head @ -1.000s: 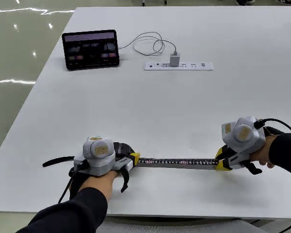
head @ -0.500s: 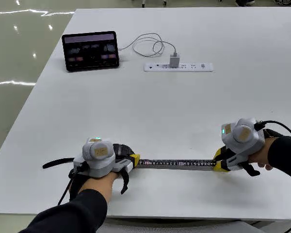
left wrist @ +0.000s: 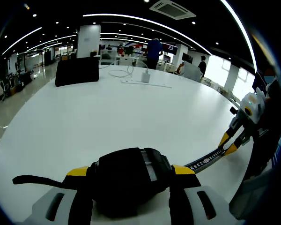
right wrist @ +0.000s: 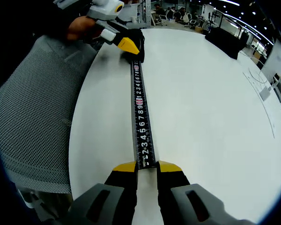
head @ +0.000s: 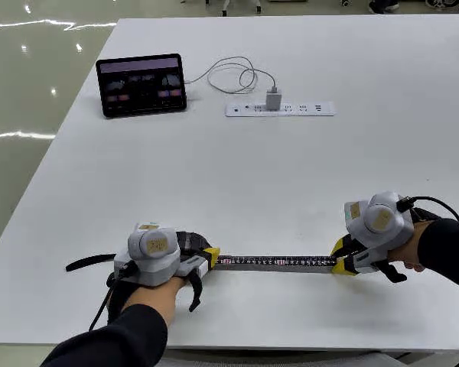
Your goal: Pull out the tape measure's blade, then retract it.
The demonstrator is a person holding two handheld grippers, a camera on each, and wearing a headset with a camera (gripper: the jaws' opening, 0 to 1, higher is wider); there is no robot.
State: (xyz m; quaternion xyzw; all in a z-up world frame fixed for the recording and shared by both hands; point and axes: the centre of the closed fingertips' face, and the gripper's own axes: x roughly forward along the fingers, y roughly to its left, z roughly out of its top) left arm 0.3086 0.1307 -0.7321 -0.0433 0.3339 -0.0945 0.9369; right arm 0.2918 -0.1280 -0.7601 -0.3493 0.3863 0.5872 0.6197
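While my left gripper [head: 206, 257] at lower left clamps the case [left wrist: 126, 180], my right gripper [head: 340, 258] pinches the tip of the thin blade [head: 275, 261], probably springy and recoil-prone.

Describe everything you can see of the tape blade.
The blade is a narrow dark strip printed with pale numerals and a red mark, thin and metal-like. It is extended straight along the table's near edge, lying flat and low; whether it touches the top is unclear. One end enters the black case, clamped by the left gripper. The free end is pinched in the right gripper's yellow-tipped jaws.
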